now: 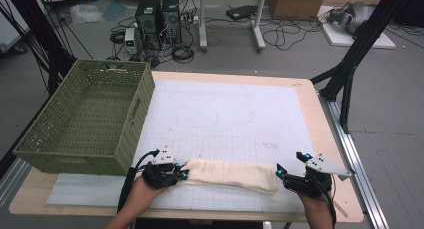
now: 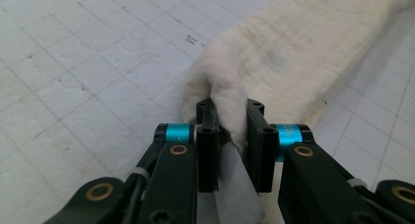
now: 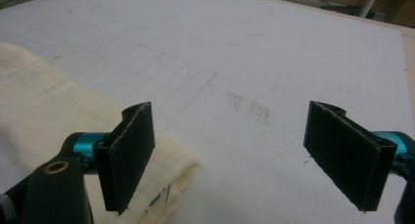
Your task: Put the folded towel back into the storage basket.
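Note:
A cream folded cloth [image 1: 230, 174] lies in a long strip across the near part of the white gridded mat [image 1: 225, 119]. My left gripper [image 1: 183, 173] is at the cloth's left end and is shut on it. In the left gripper view the black jaws pinch a bunched fold of the cloth [image 2: 274, 62] at my left gripper [image 2: 231, 131]. My right gripper [image 1: 291, 165] sits at the strip's right end and stands open. In the right gripper view my right gripper [image 3: 240, 160] holds its pads wide apart, and the cloth [image 3: 54, 111] corner lies under the left pad [image 3: 128, 153].
A green woven basket [image 1: 37, 150] stands at the table's left, its near wall just behind my left hand. The wooden table edge [image 1: 335, 154] runs along the right. Computers, cables and stands sit on the floor beyond the table.

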{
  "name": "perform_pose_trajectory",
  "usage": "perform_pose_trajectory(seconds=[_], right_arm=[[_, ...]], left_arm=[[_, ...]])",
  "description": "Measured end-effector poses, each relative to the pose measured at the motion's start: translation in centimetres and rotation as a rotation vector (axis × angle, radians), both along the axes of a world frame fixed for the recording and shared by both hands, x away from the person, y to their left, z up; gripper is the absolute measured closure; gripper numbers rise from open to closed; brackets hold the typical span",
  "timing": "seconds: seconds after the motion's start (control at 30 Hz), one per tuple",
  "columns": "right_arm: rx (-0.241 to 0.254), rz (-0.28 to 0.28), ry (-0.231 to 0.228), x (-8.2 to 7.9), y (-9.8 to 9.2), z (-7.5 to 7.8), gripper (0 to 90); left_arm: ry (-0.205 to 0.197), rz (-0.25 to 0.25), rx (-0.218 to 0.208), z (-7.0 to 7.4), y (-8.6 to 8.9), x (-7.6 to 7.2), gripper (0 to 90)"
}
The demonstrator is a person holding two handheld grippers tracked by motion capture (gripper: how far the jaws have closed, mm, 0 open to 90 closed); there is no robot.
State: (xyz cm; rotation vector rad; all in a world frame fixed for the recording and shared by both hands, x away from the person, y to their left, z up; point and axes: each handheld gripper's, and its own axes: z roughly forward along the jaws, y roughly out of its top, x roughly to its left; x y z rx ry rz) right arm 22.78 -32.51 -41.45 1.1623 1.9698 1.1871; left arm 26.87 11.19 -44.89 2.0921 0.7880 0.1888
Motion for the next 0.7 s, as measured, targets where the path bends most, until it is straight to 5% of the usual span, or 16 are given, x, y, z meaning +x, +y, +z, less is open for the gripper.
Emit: perform_pose_trajectory(seconds=[0.37,0.7], right_arm=[[0.006,0.007,0.008,0.0,0.0,-0.04,18.7],[-0.011,0.027,0.049,0.16,0.39,-0.45,17.8]], left_arm=[[0.016,-0.001,-0.064,0.31,0.59,0.13,77.8],[-0.063,-0.021,-0.118,0.94,0.94,-0.28,77.5]])
